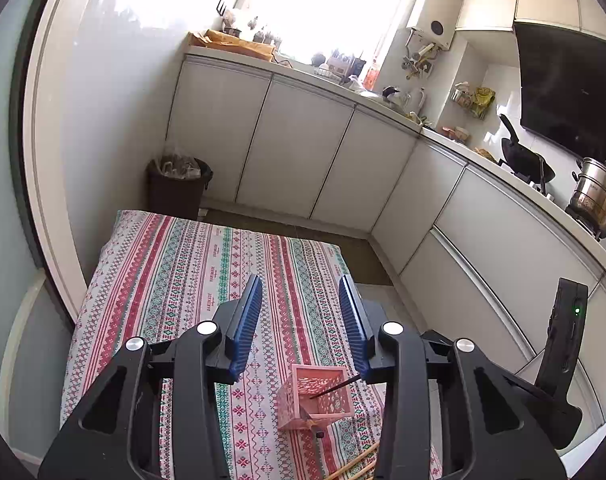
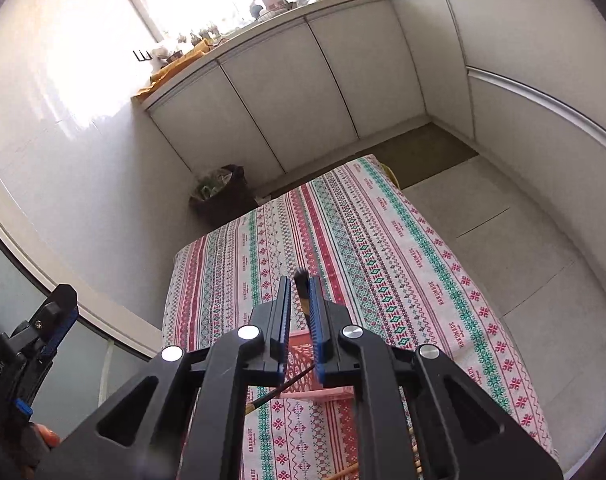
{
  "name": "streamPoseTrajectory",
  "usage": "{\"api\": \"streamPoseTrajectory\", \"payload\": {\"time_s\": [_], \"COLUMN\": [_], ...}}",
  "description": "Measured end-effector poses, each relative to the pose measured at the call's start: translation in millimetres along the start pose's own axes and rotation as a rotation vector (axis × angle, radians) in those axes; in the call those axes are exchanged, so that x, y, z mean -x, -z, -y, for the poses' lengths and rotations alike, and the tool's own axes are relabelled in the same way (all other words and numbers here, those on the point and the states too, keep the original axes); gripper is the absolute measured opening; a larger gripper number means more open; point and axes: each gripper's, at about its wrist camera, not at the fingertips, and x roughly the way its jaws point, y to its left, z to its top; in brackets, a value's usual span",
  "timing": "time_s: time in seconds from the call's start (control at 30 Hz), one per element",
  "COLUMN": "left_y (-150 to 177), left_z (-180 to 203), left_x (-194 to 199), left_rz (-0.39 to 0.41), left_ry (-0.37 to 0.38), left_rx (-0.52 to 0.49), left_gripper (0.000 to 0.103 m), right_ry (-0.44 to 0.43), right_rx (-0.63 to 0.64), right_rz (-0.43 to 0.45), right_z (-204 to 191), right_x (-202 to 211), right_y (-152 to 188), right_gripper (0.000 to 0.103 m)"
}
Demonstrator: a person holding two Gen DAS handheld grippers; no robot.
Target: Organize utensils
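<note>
A pink lattice holder (image 1: 316, 397) stands on the striped tablecloth (image 1: 175, 280), with one dark chopstick (image 1: 335, 388) leaning out of it. My left gripper (image 1: 301, 292) is open and empty, raised above and behind the holder. My right gripper (image 2: 299, 286) is shut on a dark-tipped chopstick (image 2: 301, 280), held upright over the holder (image 2: 303, 360), which is mostly hidden behind the fingers. A second chopstick (image 2: 283, 388) slants below the fingers. More wooden chopsticks (image 1: 355, 466) lie at the near edge.
White kitchen cabinets (image 1: 295, 160) run behind and to the right of the table. A dark waste bin (image 1: 179, 188) stands at the table's far left corner. The stove with a wok (image 1: 523, 156) and a steel pot (image 1: 595, 196) is at the right.
</note>
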Motion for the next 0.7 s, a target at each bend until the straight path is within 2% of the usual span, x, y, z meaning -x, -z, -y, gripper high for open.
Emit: {"api": "streamPoseTrajectory", "payload": {"time_s": [0.03,0.07,0.1,0.2,0.3,0.4,0.47,0.57,0.63,0.7], "left_y": [0,1,0,0,2,7,15,30,42,57], "left_z": [-1,-1,-1,2,10,29,46,73,90,110], "left_x": [1,2,4,10,19,32,43,54,55,48], "left_rz": [0.001,0.004,0.007,0.025,0.054,0.103,0.151,0.191,0.169,0.102], "left_ry": [-0.001,-0.002,-0.002,0.01,0.047,0.11,0.173,0.27,0.337,0.381], "left_rx": [0.002,0.003,0.001,-0.004,-0.034,-0.115,-0.189,-0.3,-0.368,-0.46], "left_gripper": [0.039,0.042,0.044,0.054,0.071,0.086,0.096,0.096,0.096,0.096], "right_ry": [-0.008,-0.015,-0.025,-0.027,0.026,0.143,0.261,0.358,0.39,0.349], "right_rx": [-0.01,-0.023,-0.047,-0.105,-0.131,-0.085,-0.023,0.045,0.051,0.009], "right_rz": [0.003,0.018,0.051,0.133,0.218,0.345,0.487,0.633,0.635,0.604], "right_z": [1,2,5,16,29,40,45,58,72,92], "right_x": [0,2,6,26,50,80,106,140,155,165], "right_y": [1,2,2,1,0,8,20,40,47,53], "right_gripper": [0.03,0.061,0.084,0.088,0.093,0.096,0.096,0.096,0.096,0.096]}}
